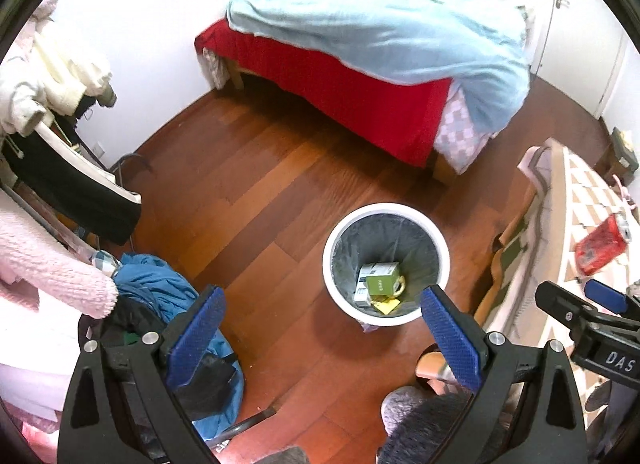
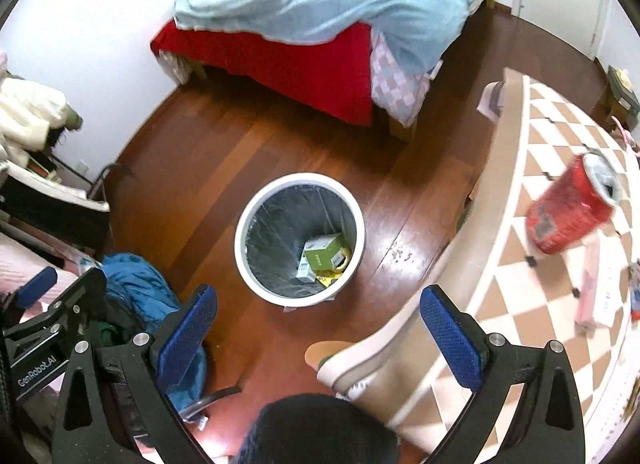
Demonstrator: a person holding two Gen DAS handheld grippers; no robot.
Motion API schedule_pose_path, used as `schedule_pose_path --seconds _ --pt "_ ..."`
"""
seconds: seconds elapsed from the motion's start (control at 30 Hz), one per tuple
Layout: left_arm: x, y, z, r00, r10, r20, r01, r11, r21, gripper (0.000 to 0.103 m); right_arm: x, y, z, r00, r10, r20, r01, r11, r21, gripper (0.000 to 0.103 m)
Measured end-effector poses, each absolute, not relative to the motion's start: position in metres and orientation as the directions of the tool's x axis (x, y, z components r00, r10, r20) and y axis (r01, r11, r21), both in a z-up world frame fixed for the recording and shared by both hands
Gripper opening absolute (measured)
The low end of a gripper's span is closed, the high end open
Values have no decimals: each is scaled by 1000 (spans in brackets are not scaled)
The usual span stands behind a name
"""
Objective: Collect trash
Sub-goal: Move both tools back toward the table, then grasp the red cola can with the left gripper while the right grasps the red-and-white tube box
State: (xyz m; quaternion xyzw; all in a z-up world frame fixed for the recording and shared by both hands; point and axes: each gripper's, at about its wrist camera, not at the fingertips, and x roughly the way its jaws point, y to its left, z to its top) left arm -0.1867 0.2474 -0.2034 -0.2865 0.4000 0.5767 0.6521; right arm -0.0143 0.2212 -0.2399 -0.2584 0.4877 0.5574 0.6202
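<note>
Roughly: one bin, one red can, both tongs wide, empty

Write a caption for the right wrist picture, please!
Open right gripper above lined trash bin; crushed red can on checkered table.

The left gripper gapes wide above the white trash bin at frame centre. A green box lies inside. A crushed red can rests at right.

One bin; one red can; two boxes.
</note>
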Motion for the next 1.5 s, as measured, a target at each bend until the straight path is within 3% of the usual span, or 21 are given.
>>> schedule_pose_path --seconds 0.23,0.37,0.53,0.7,0.97,1.17,1.33,1.37,1.43,1.5 --pt "-136 207 -185 103 550 -829 -968 249 45 100 39 151 -194 -81 525 -847 -889 347 300 102" --pt "-76 200 -208 167 478 -862 -940 341 7 100 107 104 -192 27 513 -858 -833 486 265 102" --pt "23 196 -222 255 407 -877 -888 457 -47 100 210 63 -214 148 402 -904 -720 670 181 102" --pt "109 198 -233 278 350 -895 -838 544 -47 100 297 55 -234 179 276 -944 -673 734 87 102" --pt "183 218 -265 216 322 -922 -809 587 16 99 372 81 -268 202 92 -975 -741 665 -91 102" --pt "207 229 -287 175 312 -934 -796 604 52 99 392 103 -312 144 3 -990 -779 617 -112 102" --pt "212 231 -297 171 311 -935 -783 619 62 96 397 107 -335 102 -20 -995 -790 606 -94 86" --pt "212 231 -296 178 312 -933 -783 620 58 92 397 107 -338 96 -20 -995 -791 606 -88 84" --pt "213 231 -296 177 316 -932 -785 616 60 72 398 105 -340 76 -12 -997 -784 617 -67 72" --pt "214 233 -295 182 313 -932 -785 617 53 64 399 104 -342 68 -13 -998 -780 623 -61 62"
